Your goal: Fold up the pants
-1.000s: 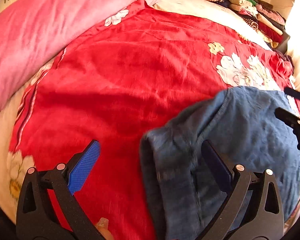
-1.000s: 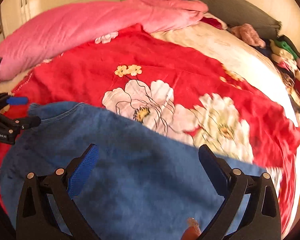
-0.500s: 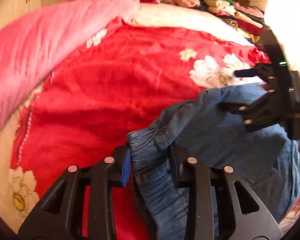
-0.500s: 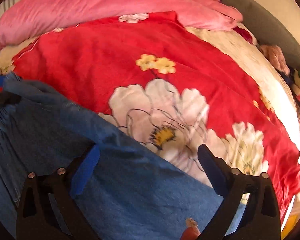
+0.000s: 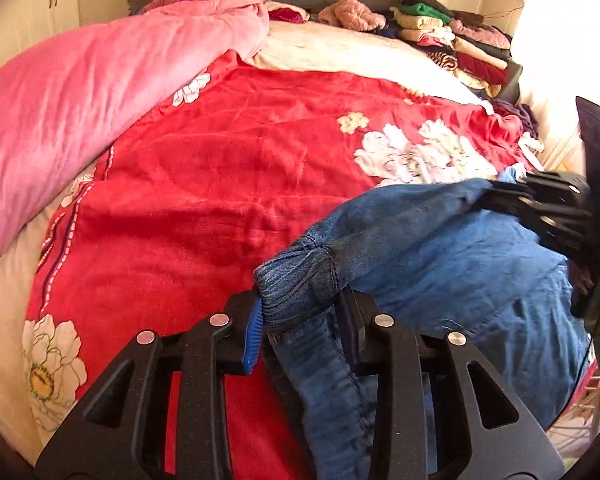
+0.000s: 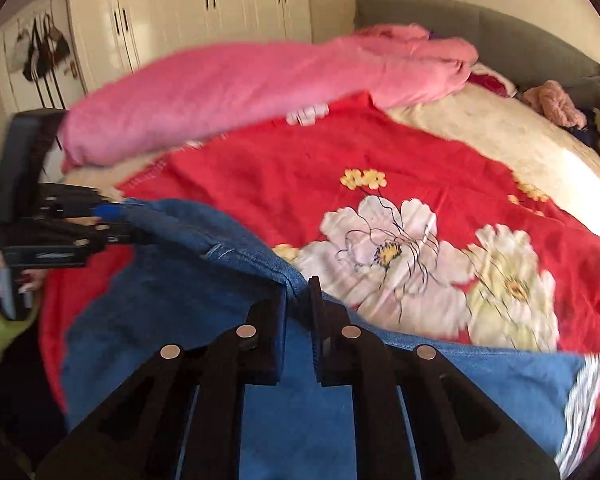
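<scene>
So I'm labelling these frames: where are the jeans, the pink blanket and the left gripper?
jeans [image 5: 440, 264], left wrist view, lifted denim.
pink blanket [image 5: 80, 112], left wrist view, broad middle.
left gripper [image 5: 300, 316], left wrist view, between fingertips.

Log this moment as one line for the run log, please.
step: pants lift | left gripper: shut on jeans waistband | right gripper: shut on jeans edge | surface: red floral blanket

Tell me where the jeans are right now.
The jeans lie at the near edge of the red floral blanket, pinched by the left gripper and right gripper.
</scene>
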The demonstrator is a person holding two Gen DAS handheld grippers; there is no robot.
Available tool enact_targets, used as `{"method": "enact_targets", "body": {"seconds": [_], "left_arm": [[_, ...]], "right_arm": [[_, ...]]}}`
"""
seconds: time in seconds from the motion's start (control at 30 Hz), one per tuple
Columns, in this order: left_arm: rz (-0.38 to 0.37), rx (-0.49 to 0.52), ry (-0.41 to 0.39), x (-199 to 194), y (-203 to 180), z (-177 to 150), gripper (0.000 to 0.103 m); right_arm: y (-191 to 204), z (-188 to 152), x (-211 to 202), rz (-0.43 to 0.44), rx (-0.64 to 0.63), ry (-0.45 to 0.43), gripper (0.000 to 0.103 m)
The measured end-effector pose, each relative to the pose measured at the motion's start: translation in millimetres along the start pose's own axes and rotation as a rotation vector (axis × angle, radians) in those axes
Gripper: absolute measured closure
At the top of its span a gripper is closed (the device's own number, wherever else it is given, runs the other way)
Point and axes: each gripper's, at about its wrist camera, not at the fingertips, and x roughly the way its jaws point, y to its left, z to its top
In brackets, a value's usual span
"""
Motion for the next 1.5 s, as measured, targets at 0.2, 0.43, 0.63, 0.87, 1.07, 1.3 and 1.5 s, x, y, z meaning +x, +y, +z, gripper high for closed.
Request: {"method": "enact_targets", "body": {"seconds": [0.2,0.43,0.63,0.87,1.07,1.3,1.5], "left_arm": [[-0.022,0.046,-0.049,-36.6,-23.3,-26.0,0.079],[-0.021,0.119,-0.044,-64.4,-39.3,-70.7,0.078],[-0.007,0.120,0.013,-59.2,-39.7,-104.5,0.076],[0.026,0.080,0.075,-53.8,-28.8,-129.3,0.071],[0.057,0.010,0.039,-91.0,-13.8,-139.3,0.068],[-0.044,0.059,-0.038,-105.2,-56.4,-122.3,0.068],[0.000,0.084,0.086,-56.3,-67.1,-139.1,0.068]], "right_arm": [[37.7,-44.6,-63.7,0.030,0.060,-0.048,0.094],[100.2,-99.2,-101.0,0.069,0.044,-0.030,0.094],[139.6,-141.7,-94.1,0.099,0.079,0.037,0.094],[155.9,-155.0,-75.8,0.046,0.048,0.095,0.094],[165.9,-159.4,-72.0,0.040,0.021,0.098,0.094],[176.4,-160.3,-71.1,0.077,-0.007,0.114,0.091],[167.4,-152.9,-105.7,0.086,0.036,0.037,0.084]]}}
